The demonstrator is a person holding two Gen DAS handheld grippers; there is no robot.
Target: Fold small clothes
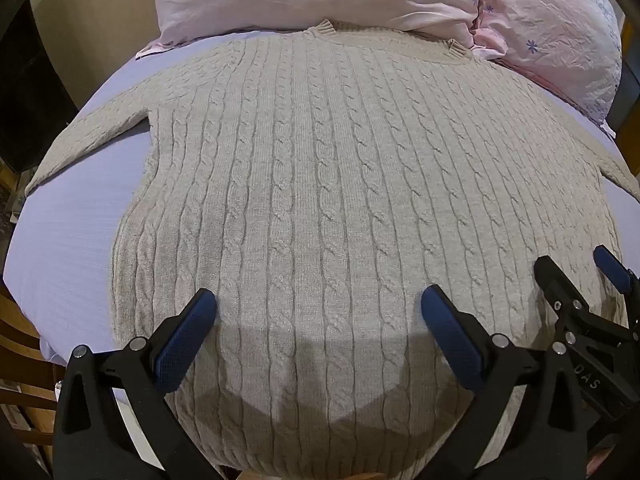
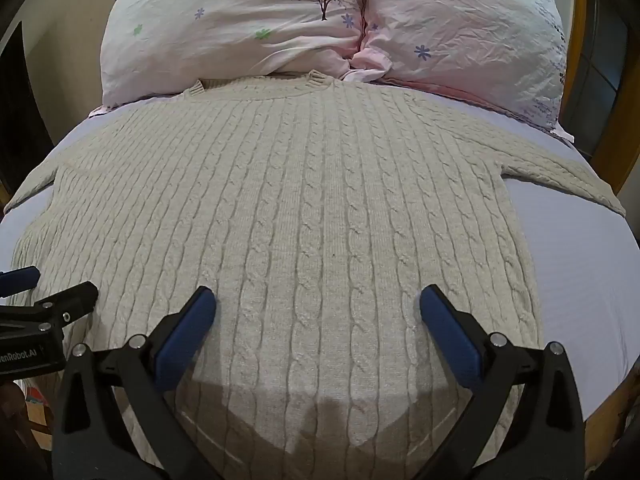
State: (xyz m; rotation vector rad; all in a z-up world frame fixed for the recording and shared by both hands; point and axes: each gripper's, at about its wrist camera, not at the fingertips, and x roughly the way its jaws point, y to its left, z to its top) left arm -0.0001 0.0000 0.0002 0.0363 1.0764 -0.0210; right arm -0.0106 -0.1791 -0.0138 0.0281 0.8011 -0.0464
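Note:
A beige cable-knit sweater (image 1: 320, 184) lies flat on a lavender sheet (image 1: 68, 240), collar towards the pillows and both sleeves spread outwards. It also fills the right wrist view (image 2: 304, 216). My left gripper (image 1: 319, 304) is open and empty, just above the sweater's lower part. My right gripper (image 2: 318, 302) is open and empty over the same lower part, to the right of the left one. The right gripper also shows in the left wrist view (image 1: 576, 276), and the left gripper shows at the left edge of the right wrist view (image 2: 52, 284).
Two pink floral pillows (image 2: 240, 28) (image 2: 472, 40) lie beyond the collar. The lavender sheet (image 2: 580, 280) is bare to the right of the sweater. A wooden frame (image 2: 616, 120) stands at the far right and wooden furniture (image 1: 20, 344) at the lower left.

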